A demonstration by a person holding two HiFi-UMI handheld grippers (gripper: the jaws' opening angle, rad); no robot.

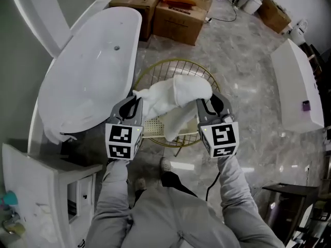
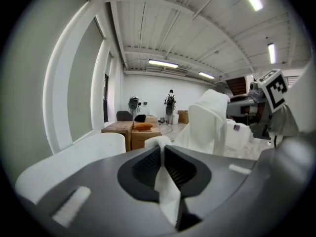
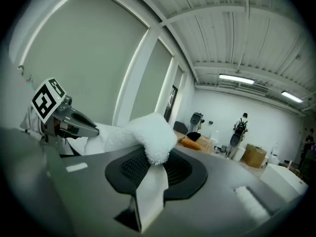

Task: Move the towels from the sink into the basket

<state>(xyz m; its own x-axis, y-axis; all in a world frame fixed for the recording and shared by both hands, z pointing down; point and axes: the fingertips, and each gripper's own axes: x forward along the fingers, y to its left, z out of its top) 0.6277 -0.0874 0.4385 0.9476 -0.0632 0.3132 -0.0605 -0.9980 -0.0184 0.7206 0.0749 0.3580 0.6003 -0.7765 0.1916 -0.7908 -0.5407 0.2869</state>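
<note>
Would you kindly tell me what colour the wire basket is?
The basket is gold, clearest in the head view.

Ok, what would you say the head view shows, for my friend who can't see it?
The left gripper and the right gripper each pinch a white towel, holding it between them over a round gold wire basket on a marble floor. A long white sink stands at the left, with cardboard boxes beyond.

My left arm (image 1: 111,200) and right arm (image 1: 235,190) are both out in front, side by side. So the left gripper (image 1: 133,104) is clamped on the towel's (image 1: 176,94) left end, the right gripper (image 1: 211,104) pinches its right end, both tipped slightly down.
</note>
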